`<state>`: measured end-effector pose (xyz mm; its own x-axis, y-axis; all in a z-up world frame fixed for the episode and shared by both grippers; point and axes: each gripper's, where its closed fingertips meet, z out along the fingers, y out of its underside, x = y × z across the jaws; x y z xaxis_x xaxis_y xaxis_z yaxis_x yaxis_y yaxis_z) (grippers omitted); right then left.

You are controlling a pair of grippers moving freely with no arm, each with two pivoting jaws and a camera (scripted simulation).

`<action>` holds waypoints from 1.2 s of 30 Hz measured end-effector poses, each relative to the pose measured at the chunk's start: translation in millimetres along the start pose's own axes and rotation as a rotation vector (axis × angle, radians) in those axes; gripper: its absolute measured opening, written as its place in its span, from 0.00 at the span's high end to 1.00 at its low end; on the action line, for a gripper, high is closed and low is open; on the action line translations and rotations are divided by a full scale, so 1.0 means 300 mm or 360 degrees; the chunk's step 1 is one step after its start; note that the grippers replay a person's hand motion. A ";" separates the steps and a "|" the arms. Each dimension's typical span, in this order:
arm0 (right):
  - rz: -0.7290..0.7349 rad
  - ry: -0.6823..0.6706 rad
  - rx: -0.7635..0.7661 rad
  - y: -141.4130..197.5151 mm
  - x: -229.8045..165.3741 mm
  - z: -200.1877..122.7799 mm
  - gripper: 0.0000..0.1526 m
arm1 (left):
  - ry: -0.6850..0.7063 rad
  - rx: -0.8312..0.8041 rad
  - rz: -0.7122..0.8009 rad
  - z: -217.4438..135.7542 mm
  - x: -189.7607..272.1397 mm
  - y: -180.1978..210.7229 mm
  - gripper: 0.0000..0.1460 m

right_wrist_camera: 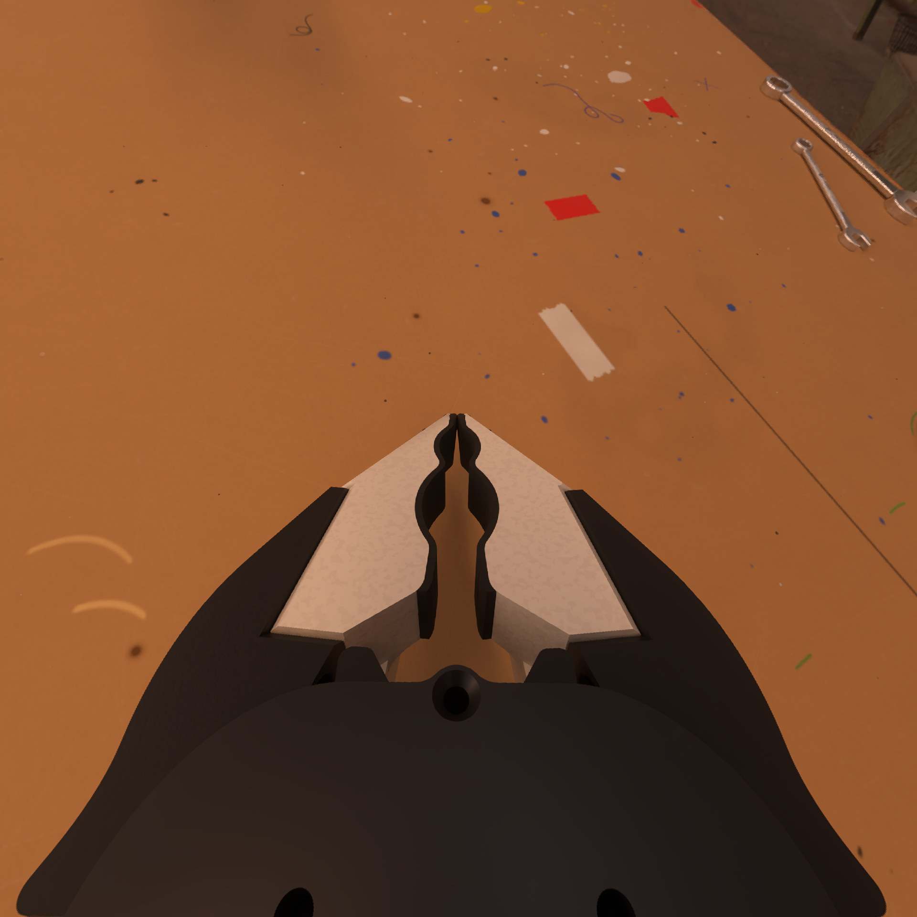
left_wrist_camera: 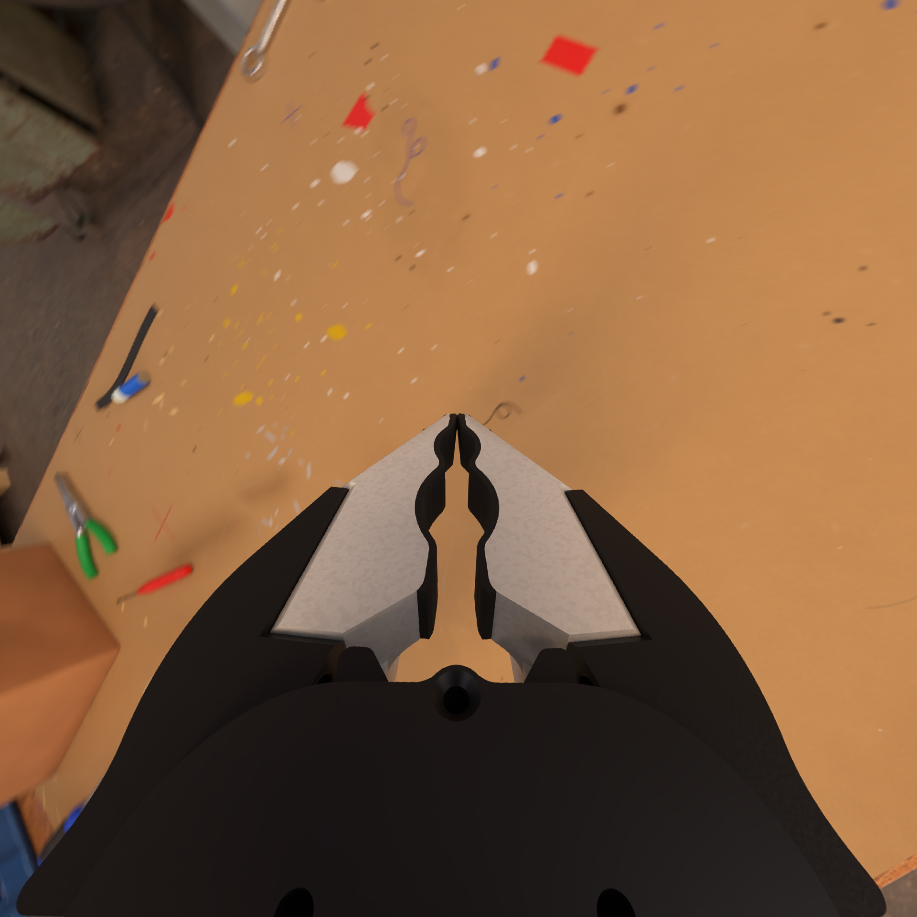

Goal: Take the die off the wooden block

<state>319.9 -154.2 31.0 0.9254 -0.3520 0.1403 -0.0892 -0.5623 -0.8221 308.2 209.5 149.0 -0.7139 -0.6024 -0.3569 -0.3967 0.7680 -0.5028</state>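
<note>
I have the paint-spattered workbench [left_wrist_camera: 645, 347] filling both wrist views, and neither shows a die. The only candidate for the wooden block [left_wrist_camera: 44, 660] is the brown box-like corner at the lower left edge of the left wrist view; its top is cut off by the frame, so I cannot tell whether the die sits there.

My left gripper [left_wrist_camera: 456, 417] has its jaws pinched together at the tips with nothing between them, and the right gripper [right_wrist_camera: 456, 417] is the same, closed and empty over bare board.

I judge the step in hand to be finding and approaching the target. To do it well I would swing the left gripper toward that block, bring its top into view, and spread the jaws before closing in, since shut tips would only knock a small die off.

Smaller things to steer around: two wrenches [right_wrist_camera: 838, 144] at the right gripper's far right, green-handled pliers [left_wrist_camera: 87, 531] and a red-handled tool [left_wrist_camera: 159, 581] just beyond the block.
</note>
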 end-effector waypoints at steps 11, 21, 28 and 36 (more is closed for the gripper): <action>-0.0014 0.0037 -0.0061 0.017 0.002 0.010 1.00 | -0.0125 -0.0184 -0.0280 -0.035 -0.270 0.287 1.00; -0.0003 0.0046 -0.0077 0.021 0.006 0.014 1.00 | -0.0057 -0.0243 -0.0093 0.136 -0.369 0.299 1.00; 0.0022 0.0046 -0.0083 0.023 0.011 0.016 1.00 | 0.0335 -0.0534 0.0141 0.267 -0.261 0.286 0.80; 0.0036 0.0024 -0.0070 0.021 0.010 0.014 1.00 | 0.0522 -0.1018 0.0520 0.317 -0.230 0.426 0.80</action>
<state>323.5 -155.5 24.0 0.9172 -0.3764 0.1305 -0.1267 -0.5862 -0.8002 361.8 328.6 34.4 -0.9458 -0.3064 -0.1080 -0.3214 0.9310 0.1732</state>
